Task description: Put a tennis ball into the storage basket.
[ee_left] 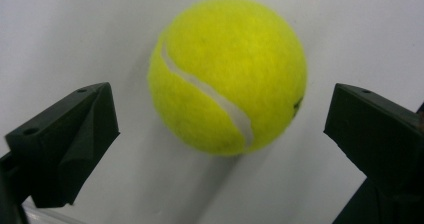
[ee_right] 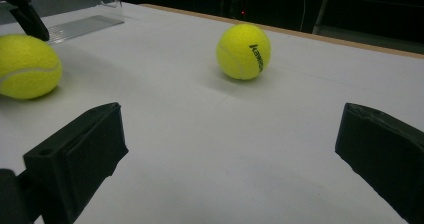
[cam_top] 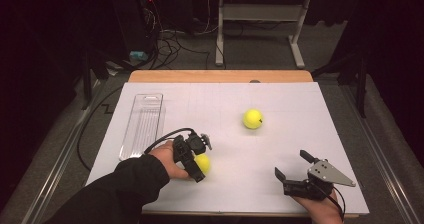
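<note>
A yellow tennis ball (cam_top: 205, 165) (ee_left: 227, 76) lies on the white table top (cam_top: 300, 109) at the front left. My left gripper (cam_top: 201, 159) (ee_left: 220, 111) hangs over it, open, one black jaw on each side with a gap between each jaw and the ball. The same ball (ee_right: 27, 66) sits at the left edge of the right gripper view. A second yellow tennis ball (cam_top: 253, 118) (ee_right: 243, 51), with black lettering, rests alone near the middle of the table. My right gripper (cam_top: 291, 164) (ee_right: 230, 129) stays near the front right edge, open and holding nothing, pointed toward that second ball.
A clear plastic tray (cam_top: 142, 125) (ee_right: 75, 14) lies lengthwise at the table's left side, behind the left hand. The table's wooden far edge (cam_top: 220, 76) borders a dark floor with cables and a desk frame (cam_top: 260, 29).
</note>
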### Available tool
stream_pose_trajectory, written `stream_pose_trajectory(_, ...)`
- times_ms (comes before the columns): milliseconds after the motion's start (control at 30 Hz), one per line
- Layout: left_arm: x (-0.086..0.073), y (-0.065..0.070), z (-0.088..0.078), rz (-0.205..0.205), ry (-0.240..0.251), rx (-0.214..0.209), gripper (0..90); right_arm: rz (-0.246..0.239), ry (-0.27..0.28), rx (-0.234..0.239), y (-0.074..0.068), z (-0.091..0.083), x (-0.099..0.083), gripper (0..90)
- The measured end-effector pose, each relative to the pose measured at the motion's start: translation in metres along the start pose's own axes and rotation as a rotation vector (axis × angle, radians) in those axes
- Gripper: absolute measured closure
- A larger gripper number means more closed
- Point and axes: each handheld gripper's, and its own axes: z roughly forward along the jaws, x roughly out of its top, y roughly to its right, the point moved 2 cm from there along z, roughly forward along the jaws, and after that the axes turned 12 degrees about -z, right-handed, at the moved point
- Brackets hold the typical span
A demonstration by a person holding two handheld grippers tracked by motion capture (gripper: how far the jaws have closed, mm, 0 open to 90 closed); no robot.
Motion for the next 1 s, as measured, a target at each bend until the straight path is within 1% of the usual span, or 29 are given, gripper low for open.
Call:
stream_pose_trajectory(33, 0.002, 0.0, 0.0, 0.002, -0.011, -0.002, 3.8, 0.0, 0.0, 0.0, 0.0, 0.0, 0.0, 0.0)
stream_pose_trajectory(67, 0.003, 0.0, 0.002, 0.0, -0.007, -0.01, 5.7, 0.002, -0.001, 0.0, 0.0, 0.0, 0.0, 0.0)
stream_pose_trajectory(100, 0.004, 0.0, 0.002, 0.005, -0.015, -0.013, 8.2, 0.001, 0.0, 0.0, 0.0, -0.001, 0.0, 0.0)
stream_pose_trajectory(233, 0.008, -0.002, 0.004, -0.001, -0.029, -0.017, 16.3, 0.006, 0.002, -0.002, 0.001, -0.001, 0.0, 0.0)
stream_pose_trajectory(267, 0.008, -0.002, 0.003, -0.001, -0.033, -0.022, 17.8, 0.006, 0.002, -0.002, 0.001, -0.001, 0.0, 0.0)
stream_pose_trajectory(300, 0.009, -0.003, 0.002, 0.007, -0.042, -0.027, 20.0, 0.004, 0.003, -0.001, 0.001, -0.001, 0.0, 0.0)
stream_pose_trajectory(333, 0.009, -0.002, 0.003, 0.0, -0.035, -0.039, 22.3, 0.003, 0.003, -0.001, 0.001, -0.001, 0.0, 0.0)
stream_pose_trajectory(367, 0.009, -0.003, 0.002, 0.007, -0.043, -0.041, 25.2, 0.003, 0.003, 0.0, 0.001, -0.001, 0.0, 0.0)
stream_pose_trajectory(400, 0.009, -0.002, 0.003, -0.006, -0.038, -0.042, 25.5, 0.003, 0.003, 0.0, 0.001, -0.001, 0.0, 0.0)
stream_pose_trajectory(567, 0.009, -0.004, 0.001, -0.026, -0.044, -0.056, 26.6, 0.003, 0.003, -0.002, 0.001, -0.001, 0.0, 0.0)
stream_pose_trajectory(633, 0.009, -0.003, -0.002, -0.025, -0.032, -0.047, 26.7, 0.003, 0.003, -0.002, 0.001, -0.001, 0.0, 0.0)
stream_pose_trajectory(700, 0.009, -0.003, -0.006, -0.023, -0.027, -0.05, 26.7, 0.006, 0.001, -0.002, 0.001, -0.001, 0.0, 0.0)
stream_pose_trajectory(767, 0.009, -0.002, -0.011, -0.017, -0.024, -0.042, 26.7, 0.006, 0.001, -0.002, 0.001, -0.001, 0.0, 0.0)
stream_pose_trajectory(833, 0.009, -0.002, -0.017, -0.012, -0.028, -0.041, 26.8, 0.003, 0.003, -0.001, 0.001, -0.001, 0.0, 0.0)
stream_pose_trajectory(933, 0.009, -0.003, -0.026, -0.019, -0.025, -0.05, 26.8, 0.006, 0.001, -0.001, 0.0, -0.001, 0.0, 0.0)
stream_pose_trajectory(1000, 0.009, -0.003, -0.032, -0.014, -0.031, -0.042, 26.8, 0.006, 0.001, -0.001, 0.0, -0.001, 0.0, 0.0)
